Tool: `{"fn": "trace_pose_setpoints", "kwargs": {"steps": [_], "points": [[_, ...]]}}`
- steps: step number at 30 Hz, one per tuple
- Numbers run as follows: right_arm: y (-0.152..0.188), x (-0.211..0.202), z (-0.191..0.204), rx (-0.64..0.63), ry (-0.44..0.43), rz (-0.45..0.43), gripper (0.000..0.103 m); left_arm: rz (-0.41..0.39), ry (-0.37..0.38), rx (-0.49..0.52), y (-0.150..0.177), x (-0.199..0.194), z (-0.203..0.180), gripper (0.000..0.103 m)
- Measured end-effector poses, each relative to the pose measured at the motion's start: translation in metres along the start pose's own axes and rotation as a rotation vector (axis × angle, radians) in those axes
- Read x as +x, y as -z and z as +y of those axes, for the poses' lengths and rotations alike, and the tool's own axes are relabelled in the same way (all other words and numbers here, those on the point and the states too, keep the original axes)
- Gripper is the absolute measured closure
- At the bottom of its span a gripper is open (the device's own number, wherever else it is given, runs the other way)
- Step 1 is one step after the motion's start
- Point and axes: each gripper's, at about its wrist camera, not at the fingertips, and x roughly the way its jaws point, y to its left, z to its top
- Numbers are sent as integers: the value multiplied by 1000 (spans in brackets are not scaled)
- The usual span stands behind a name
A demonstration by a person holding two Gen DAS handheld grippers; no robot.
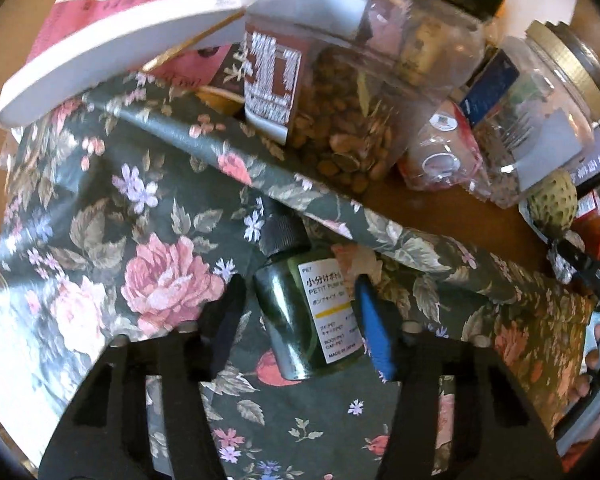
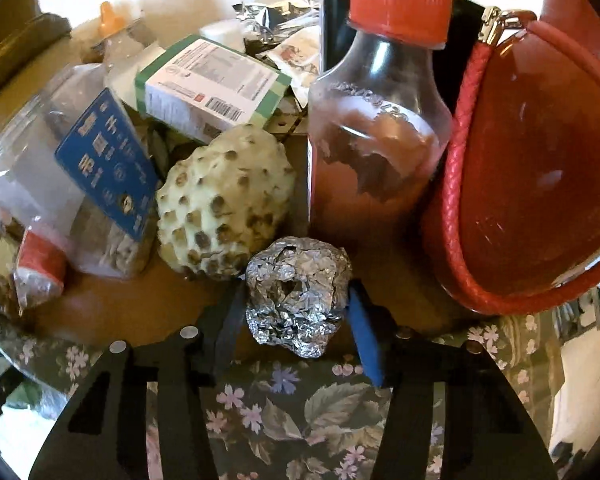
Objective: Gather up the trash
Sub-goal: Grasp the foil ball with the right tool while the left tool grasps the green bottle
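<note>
My left gripper (image 1: 300,312) pinches the small green bottle (image 1: 304,312) on the flowered cloth (image 1: 140,208). My right gripper (image 2: 294,312) squeezes the foil ball (image 2: 296,296).

Both wrist views look steeply down, close over the floral cloth (image 1: 100,208).

Bumpy fruit (image 2: 224,200) and sauce bottle (image 2: 376,128) crowd foil ball (image 2: 296,296), floral cloth (image 2: 300,412) nearside seemingly clear

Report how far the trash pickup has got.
Done: nothing visibly collected; no bin in view. In hand: left tool brackets a small green bottle on the floral cloth; right tool brackets a crumpled foil ball. Whether either pinches yet is unclear. Left: lifting both, plus silver wrappers behind.
</note>
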Motion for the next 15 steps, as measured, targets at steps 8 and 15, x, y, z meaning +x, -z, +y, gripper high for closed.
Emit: {"fn": "trace_pose_setpoints", "kwargs": {"steps": [8,15], "points": [[17,-52,-8,1,-86,-28,58,-13,13,23,21,-9,-13,62],[40,-125,-23,-14,-159,-95,58,-112,89,71,52,-82,-43,62]]}}
